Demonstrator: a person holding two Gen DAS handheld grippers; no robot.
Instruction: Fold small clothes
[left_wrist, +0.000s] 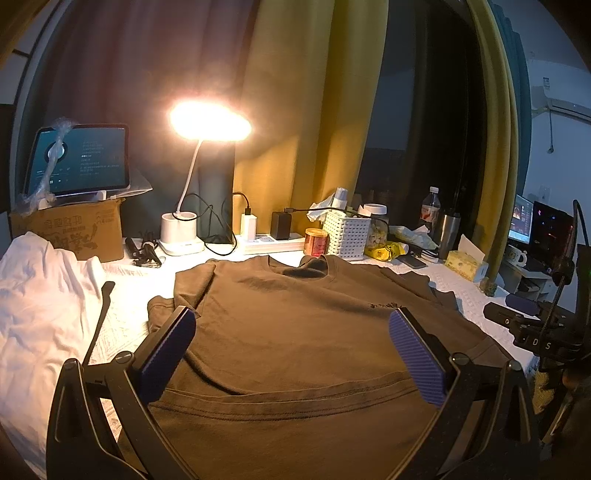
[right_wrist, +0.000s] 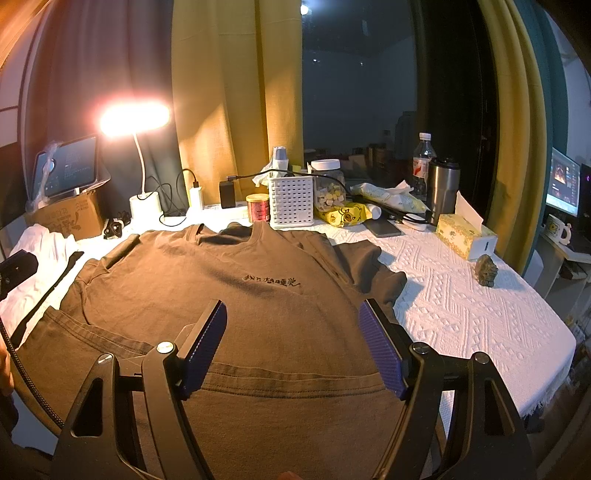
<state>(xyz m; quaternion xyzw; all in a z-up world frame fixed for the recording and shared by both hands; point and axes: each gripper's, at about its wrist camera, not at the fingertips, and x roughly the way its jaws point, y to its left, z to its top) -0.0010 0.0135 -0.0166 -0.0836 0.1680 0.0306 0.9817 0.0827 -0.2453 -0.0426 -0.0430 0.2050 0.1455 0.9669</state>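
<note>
- The brown T-shirt (right_wrist: 266, 317) lies flat on the table with the white textured cloth (right_wrist: 480, 317); its collar points away from the person, toward the white lamp (left_wrist: 210, 122), and its hem is on the near side.
- So the long axis of the shirt runs from the hem to the collar, almost in the same direction as the fingers of both tools.
- The bottom part seems to be already turned up over the body, because a stitched hem line crosses the shirt just in front of both tools; from these views I cannot be fully sure of it.
- The left gripper (left_wrist: 291, 354) is above the shirt on the lamp side, its jaws wide apart and with nothing between them.
- The right gripper (right_wrist: 293, 347) is above the shirt on the side far from the lamp, also spread apart and empty; the printed black text is just ahead of it.
- Both sleeves lie out to the sides: the one nearer the lamp is closer to the left gripper, the other to the right gripper.
- A white garment (left_wrist: 40, 306) lies crumpled beside the shirt, on the lamp side.
- My judgement: the next fold goes across the long axis, each tool taking its own side.
</note>
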